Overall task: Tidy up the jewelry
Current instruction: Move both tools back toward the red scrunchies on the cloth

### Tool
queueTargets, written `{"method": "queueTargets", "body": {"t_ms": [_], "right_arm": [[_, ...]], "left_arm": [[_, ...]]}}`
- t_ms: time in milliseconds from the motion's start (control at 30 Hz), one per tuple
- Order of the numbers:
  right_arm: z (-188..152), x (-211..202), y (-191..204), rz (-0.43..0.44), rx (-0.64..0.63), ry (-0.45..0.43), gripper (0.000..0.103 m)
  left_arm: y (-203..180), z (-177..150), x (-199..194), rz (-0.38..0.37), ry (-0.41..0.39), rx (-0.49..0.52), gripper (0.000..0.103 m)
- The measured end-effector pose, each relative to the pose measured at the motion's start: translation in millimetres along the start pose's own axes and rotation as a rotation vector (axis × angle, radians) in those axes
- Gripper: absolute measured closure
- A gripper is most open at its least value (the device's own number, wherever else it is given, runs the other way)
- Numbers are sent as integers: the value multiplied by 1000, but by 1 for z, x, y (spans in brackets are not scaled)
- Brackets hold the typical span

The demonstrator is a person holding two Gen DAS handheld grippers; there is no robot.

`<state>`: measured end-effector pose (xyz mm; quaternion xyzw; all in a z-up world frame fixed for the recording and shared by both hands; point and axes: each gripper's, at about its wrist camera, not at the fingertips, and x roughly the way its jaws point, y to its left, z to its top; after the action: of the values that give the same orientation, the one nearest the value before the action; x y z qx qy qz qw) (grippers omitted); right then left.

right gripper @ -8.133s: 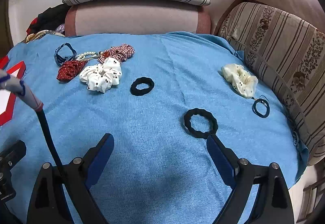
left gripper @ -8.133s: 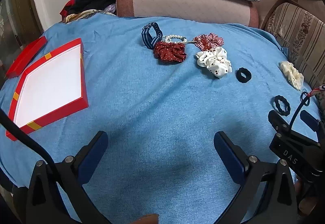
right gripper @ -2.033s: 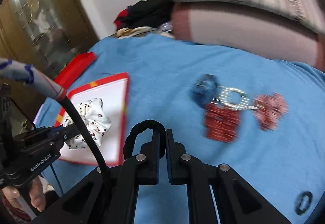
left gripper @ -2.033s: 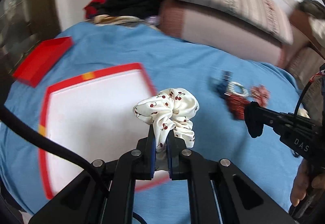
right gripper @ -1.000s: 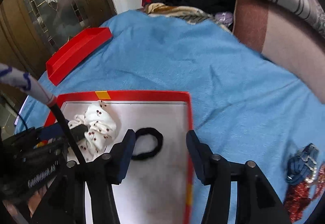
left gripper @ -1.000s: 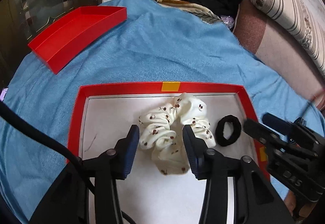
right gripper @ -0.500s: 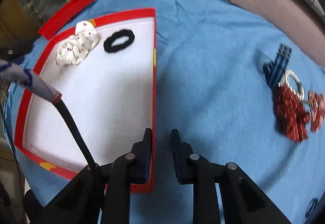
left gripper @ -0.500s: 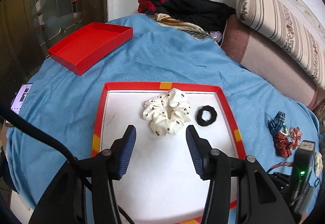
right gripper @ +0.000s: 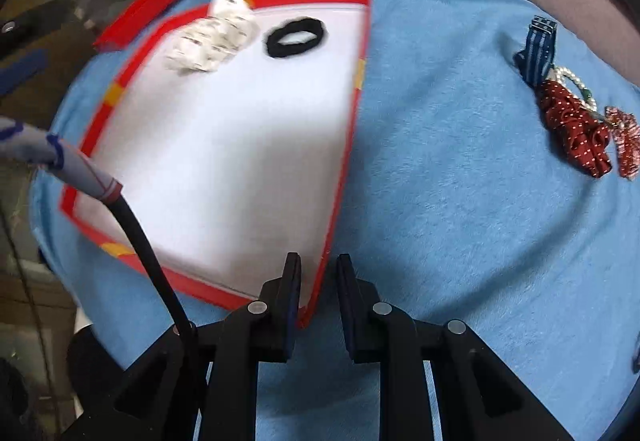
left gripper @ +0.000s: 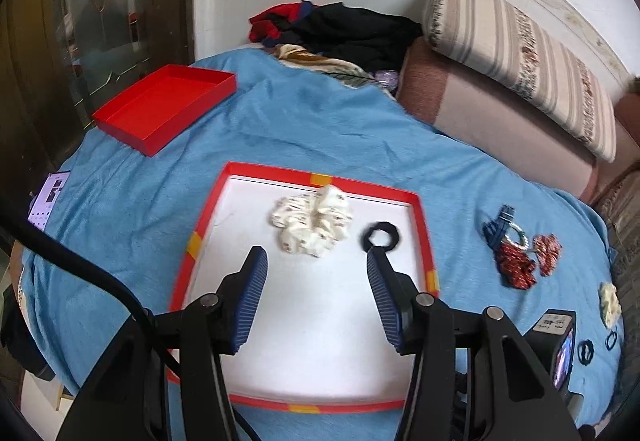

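Observation:
A red-rimmed box with a white floor [left gripper: 422, 217] [right gripper: 352, 109] lies on the blue cloth. In it lie a white cherry-print scrunchie [left gripper: 314, 221] [right gripper: 212, 37] and a black hair tie [left gripper: 381, 237] [right gripper: 296, 37]. My left gripper [left gripper: 316, 281] is open and empty, held above the box's near half. My right gripper [right gripper: 318, 281] is open by a narrow gap and empty, over the box's near right corner. Right of the box lie a blue striped tie [left gripper: 498, 227] [right gripper: 536, 49], a pearl bracelet [right gripper: 576, 83], a dark red scrunchie [left gripper: 514, 267] [right gripper: 576, 133] and a red checked scrunchie [left gripper: 548, 247] [right gripper: 626, 143].
A red lid [left gripper: 164, 107] [right gripper: 154, 7] lies beyond the box on the left. A cream scrunchie [left gripper: 610, 303] and small black ties [left gripper: 584, 351] lie at the far right. A phone [left gripper: 48, 197] sits at the left edge. Striped cushions [left gripper: 516, 49] and clothes [left gripper: 340, 29] are behind.
Since two seconds ago both grippers have let go of the white scrunchie and black tie in the box. Both have since pulled back; the right jaws opened slightly.

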<state>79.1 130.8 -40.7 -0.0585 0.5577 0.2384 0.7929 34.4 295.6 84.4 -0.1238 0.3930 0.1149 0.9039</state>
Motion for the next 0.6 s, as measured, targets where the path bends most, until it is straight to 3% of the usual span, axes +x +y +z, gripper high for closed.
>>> {"method": "queueTargets", "body": {"t_ms": [67, 133, 167, 367, 600], "right_arm": [[-6, -17, -11, 12, 19, -56, 70], [-15, -37, -29, 13, 42, -116, 40], [-21, -48, -42, 6, 59, -149, 38], [-52, -91, -126, -93, 142, -237, 38], [-74, -116, -212, -235, 231, -258, 38]], "left_arm": [[-14, -4, -3, -8, 3, 18, 44], [-28, -7, -5, -17, 2, 35, 39], [-34, -9, -5, -21, 2, 44, 38], [-91, -18, 9, -77, 39, 108, 36], [-152, -24, 44, -108, 97, 173, 35]]}}
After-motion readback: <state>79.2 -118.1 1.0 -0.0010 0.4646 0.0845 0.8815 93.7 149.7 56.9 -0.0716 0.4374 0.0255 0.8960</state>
